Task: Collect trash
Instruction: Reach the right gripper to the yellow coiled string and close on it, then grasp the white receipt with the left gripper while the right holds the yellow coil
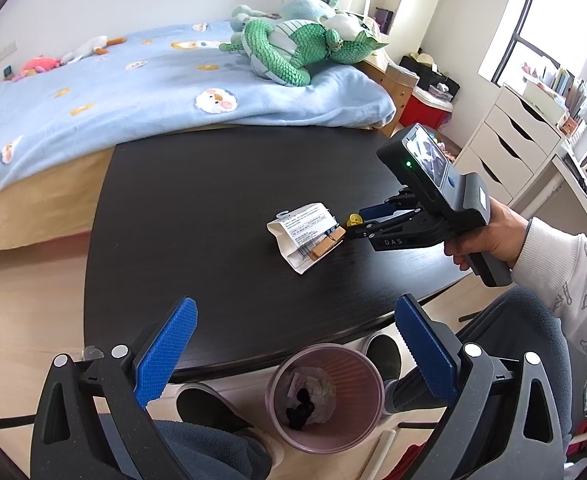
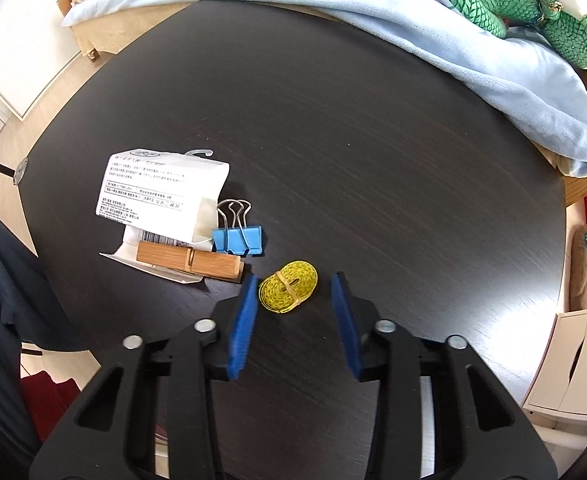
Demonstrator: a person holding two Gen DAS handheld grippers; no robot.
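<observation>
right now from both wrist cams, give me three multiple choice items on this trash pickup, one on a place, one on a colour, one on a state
1. Where is the bin?
A. on the bed
B. on the floor below the table edge
C. on the table

2. What colour is the binder clip?
A. blue
B. red
C. white

3. How does the right gripper stand to the yellow tape roll?
A. far from it
B. lifting it
C. fingers either side of it, roll on the table

Key:
1 B, the left wrist view shows it under the table rim.
2 A, its body is blue with wire handles.
3 C, the roll lies flat between the pads with gaps showing.
</observation>
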